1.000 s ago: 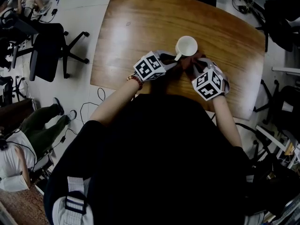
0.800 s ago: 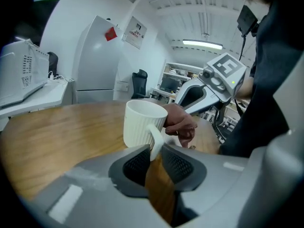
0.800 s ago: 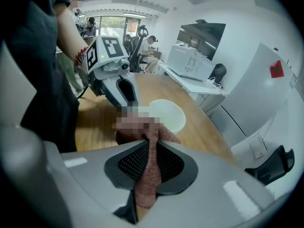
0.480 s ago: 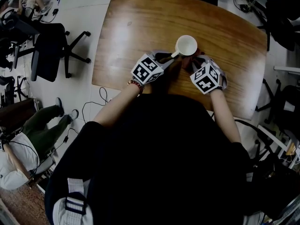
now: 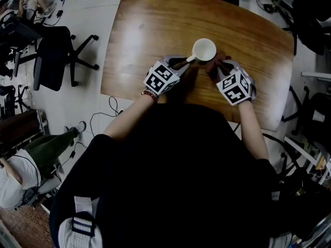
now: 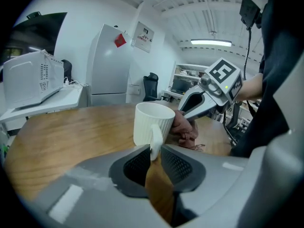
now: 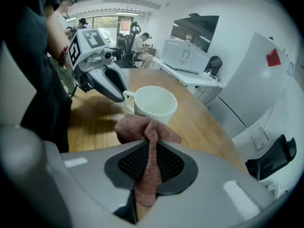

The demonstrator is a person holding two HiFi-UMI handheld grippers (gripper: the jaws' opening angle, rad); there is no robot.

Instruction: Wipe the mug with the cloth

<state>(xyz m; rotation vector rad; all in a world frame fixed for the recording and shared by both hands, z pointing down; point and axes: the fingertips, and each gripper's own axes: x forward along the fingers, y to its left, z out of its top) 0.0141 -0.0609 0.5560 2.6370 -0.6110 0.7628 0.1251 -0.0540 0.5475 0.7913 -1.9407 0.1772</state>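
A white ribbed mug (image 5: 205, 49) stands upright on the wooden table (image 5: 155, 25). In the left gripper view the mug's handle (image 6: 155, 145) sits between the pads of my left gripper (image 6: 153, 158), whose jaws have just been closing and now pinch it. My right gripper (image 7: 151, 148) is shut on a reddish-brown cloth (image 7: 146, 129), bunched up just in front of the mug (image 7: 152, 103) on the side away from the handle. In the head view, the left gripper (image 5: 185, 61) comes at the mug from the left and the right gripper (image 5: 214, 67) from the right.
The near table edge runs just under both hands. Black office chairs (image 5: 57, 56) stand on the floor to the left, and a seated person (image 5: 20, 169) is at lower left. A white fridge (image 6: 111, 65) and a printer (image 6: 31, 77) stand beyond the table.
The left gripper has drifted a little left and turned at the mug handle. The right gripper has slid slightly right with the cloth. The mug has hardly moved.
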